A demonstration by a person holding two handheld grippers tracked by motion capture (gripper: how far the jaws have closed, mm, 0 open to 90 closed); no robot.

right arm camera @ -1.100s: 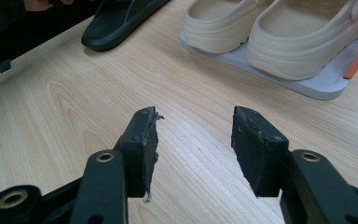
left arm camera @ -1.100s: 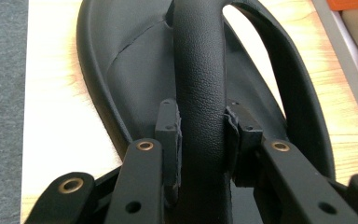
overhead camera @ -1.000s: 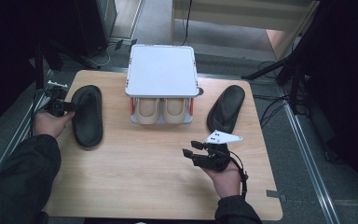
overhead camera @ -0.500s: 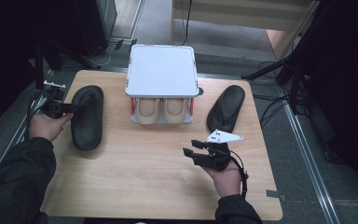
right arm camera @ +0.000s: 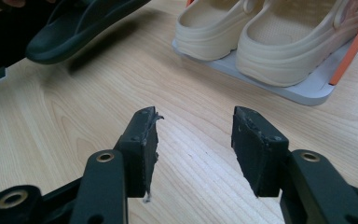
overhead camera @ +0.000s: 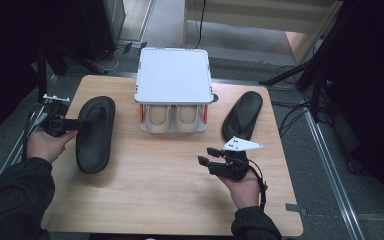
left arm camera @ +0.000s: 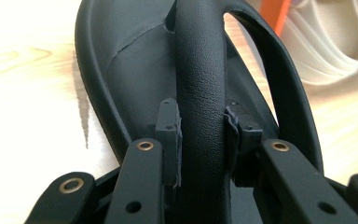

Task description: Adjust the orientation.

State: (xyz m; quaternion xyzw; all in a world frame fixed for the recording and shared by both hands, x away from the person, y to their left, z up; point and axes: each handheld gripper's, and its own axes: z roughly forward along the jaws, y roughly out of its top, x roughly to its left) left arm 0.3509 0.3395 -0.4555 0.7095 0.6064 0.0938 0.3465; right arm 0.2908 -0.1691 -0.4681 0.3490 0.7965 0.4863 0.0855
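We have lifted the black sandal (overhead camera: 96,134) left of the shoe rack (overhead camera: 174,82); left gripper (left arm camera: 200,135) jaws clamp its strap, while right gripper (right arm camera: 193,140) jaws gape empty.

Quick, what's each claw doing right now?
Left claw: closed on the strap of the black rubber flip-flop sandal.
Right claw: open, holding nothing.

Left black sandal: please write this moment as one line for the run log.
left gripper: shut on left black sandal strap, lifted off table | right gripper: open, empty | beige clogs: on rack
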